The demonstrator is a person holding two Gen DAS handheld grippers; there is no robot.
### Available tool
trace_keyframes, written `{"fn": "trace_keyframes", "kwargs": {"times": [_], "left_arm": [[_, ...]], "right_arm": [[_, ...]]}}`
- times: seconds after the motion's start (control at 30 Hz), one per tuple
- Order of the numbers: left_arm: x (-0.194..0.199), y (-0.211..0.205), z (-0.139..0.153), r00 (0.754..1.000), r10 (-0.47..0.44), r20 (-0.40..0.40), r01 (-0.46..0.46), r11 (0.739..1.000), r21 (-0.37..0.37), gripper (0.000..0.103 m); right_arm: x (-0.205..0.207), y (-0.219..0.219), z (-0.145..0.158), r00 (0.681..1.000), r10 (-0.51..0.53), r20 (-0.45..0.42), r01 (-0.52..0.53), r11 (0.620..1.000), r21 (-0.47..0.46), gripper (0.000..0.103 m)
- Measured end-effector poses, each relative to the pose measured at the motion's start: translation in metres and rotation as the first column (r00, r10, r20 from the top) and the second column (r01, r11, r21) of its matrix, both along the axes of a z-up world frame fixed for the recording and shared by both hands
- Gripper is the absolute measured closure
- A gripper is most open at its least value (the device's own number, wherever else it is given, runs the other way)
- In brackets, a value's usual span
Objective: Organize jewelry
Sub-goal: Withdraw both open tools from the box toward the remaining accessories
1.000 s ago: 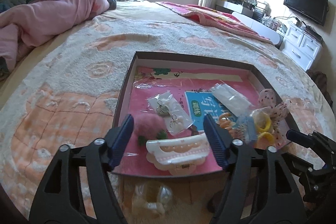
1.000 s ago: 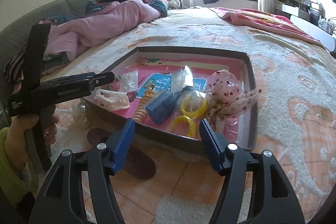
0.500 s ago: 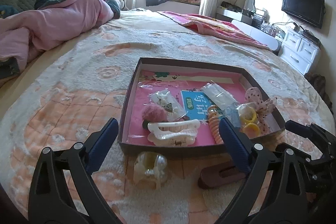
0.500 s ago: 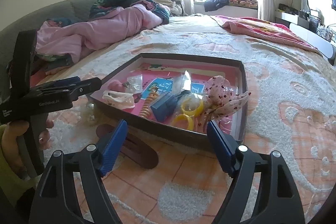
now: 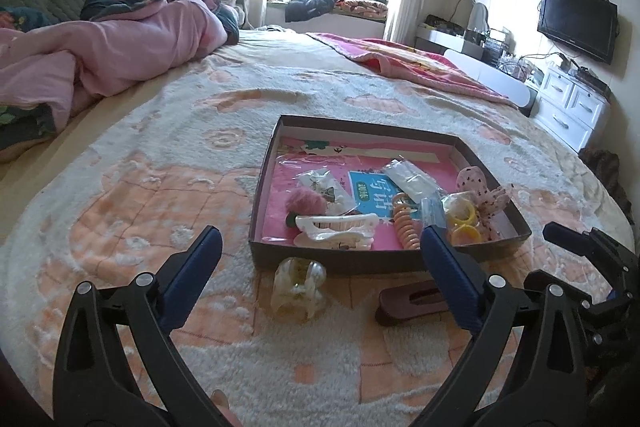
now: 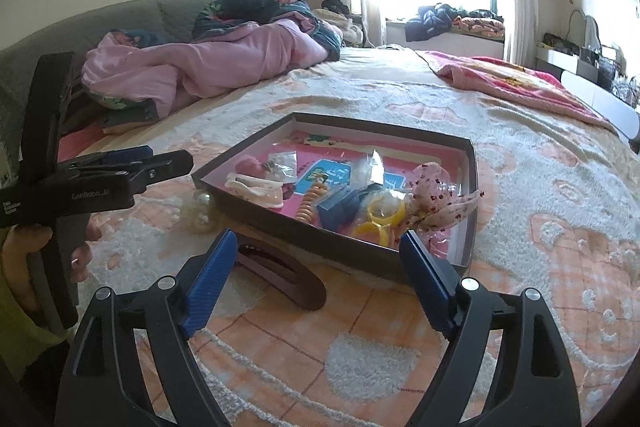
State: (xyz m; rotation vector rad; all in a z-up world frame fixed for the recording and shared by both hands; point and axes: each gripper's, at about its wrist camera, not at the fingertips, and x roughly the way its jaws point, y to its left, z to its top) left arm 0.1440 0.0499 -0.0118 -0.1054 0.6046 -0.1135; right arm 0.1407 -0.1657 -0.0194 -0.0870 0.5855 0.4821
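We counted one shallow box (image 5: 264, 187) on the bed, holding one white hair claw (image 5: 336, 229), one pink pompom (image 5: 305, 201), one orange coil tie (image 5: 405, 227), two yellow rings (image 5: 464, 223) and one spotted scrunchie (image 5: 486, 193). Outside lay one clear claw clip (image 5: 298, 287) and one brown clip (image 5: 414, 301).

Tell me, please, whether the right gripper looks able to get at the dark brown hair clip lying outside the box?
Probably yes. The dark brown hair clip lies on the bedspread just ahead of the right gripper, its jaws open, with nothing between them; the box sits behind the clip.
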Motion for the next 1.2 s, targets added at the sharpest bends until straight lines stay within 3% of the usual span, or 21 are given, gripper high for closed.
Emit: {"fn": "trace_keyframes", "kwargs": {"times": [0.67, 1.2], "left_arm": [[-0.040, 0.027, -0.017, 0.996, 0.071, -0.045, -0.069, 0.997, 0.037, 0.012], [-0.017, 0.031, -0.045, 0.989, 0.090, -0.119, -0.080, 0.993, 0.087, 0.012]], "right_arm": [[-0.021, 0.029, -0.002, 0.995, 0.091, 0.046, -0.087, 0.993, -0.086, 0.022], [-0.011, 0.064, -0.032, 0.990, 0.143, 0.010, -0.138, 0.967, -0.213, 0.022]]}}
